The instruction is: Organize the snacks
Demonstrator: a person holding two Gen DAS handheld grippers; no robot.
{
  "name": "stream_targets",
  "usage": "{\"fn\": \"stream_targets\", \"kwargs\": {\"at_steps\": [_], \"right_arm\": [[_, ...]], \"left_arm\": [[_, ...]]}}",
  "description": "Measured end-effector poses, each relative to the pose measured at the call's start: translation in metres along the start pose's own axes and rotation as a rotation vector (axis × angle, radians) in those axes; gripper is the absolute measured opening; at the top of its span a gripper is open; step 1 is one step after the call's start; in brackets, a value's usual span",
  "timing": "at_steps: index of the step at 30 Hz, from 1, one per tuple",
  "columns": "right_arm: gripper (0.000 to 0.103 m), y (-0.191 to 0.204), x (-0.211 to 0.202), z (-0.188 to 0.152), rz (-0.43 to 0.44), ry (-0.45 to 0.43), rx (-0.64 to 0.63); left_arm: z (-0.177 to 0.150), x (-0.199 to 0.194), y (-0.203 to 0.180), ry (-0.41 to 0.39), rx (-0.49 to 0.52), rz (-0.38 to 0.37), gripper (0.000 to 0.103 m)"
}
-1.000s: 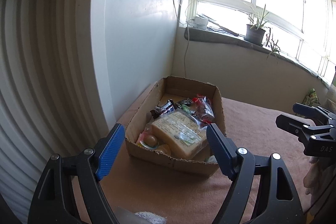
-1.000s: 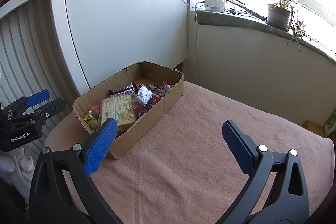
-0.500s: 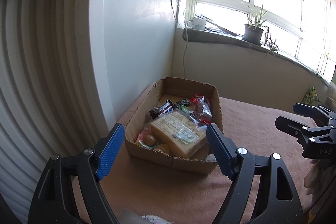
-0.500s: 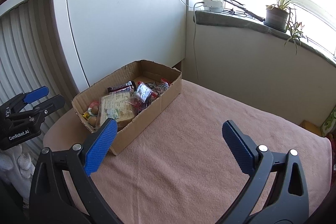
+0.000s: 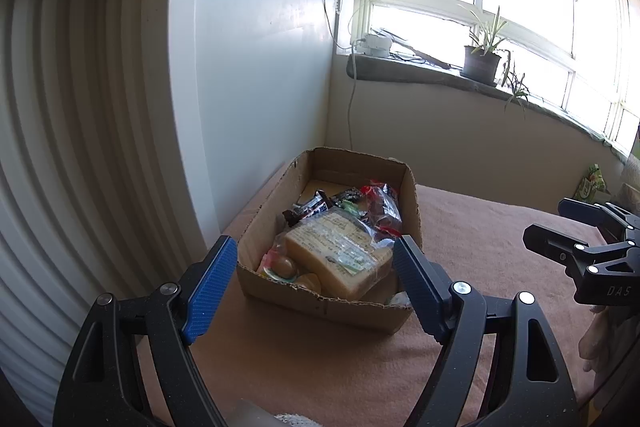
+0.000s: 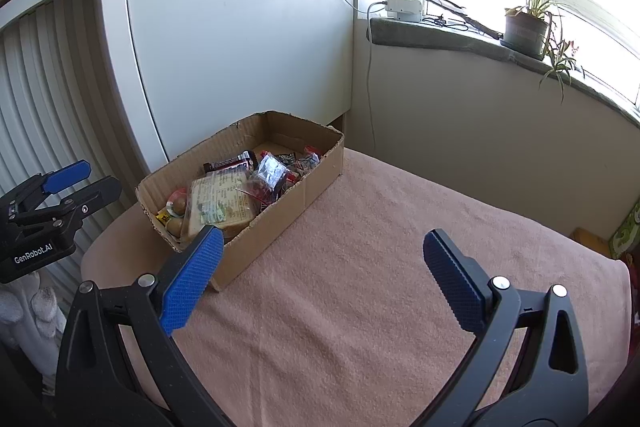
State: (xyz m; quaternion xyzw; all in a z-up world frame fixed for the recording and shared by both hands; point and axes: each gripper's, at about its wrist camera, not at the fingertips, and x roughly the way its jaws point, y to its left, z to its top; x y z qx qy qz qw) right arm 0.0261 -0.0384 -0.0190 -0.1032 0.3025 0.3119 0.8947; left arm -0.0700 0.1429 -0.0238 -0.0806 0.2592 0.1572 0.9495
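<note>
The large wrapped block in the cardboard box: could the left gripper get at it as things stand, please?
Probably yes. The left gripper is open and faces the box; the wrapped block lies on top of the pile, uncovered, with only the low near wall between.

White lettering "GenRobot.AI" runs along the black body of my left gripper (image 6: 60,195), seen from the right wrist camera. My right gripper (image 5: 580,227) shows "DAS" (the word is cut off at the edge). Print on the snack wrappers (image 6: 224,203) is too small for me to read.

Matt corrugated cardboard box (image 6: 280,211) on nubbly pink cloth (image 6: 360,307) — glossy plastic wrappers (image 5: 340,247) inside, textured blue fingers (image 6: 188,283).
</note>
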Motion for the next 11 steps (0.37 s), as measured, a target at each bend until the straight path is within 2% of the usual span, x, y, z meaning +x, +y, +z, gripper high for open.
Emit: {"fn": "stream_targets", "kwargs": {"at_steps": [11], "right_arm": [[0.102,-0.0006,-0.0003,-0.003,-0.007,0.01,-0.004]], "left_arm": [[-0.0027,-0.0034,-0.0006,-0.009,0.009,-0.009,0.08]]}}
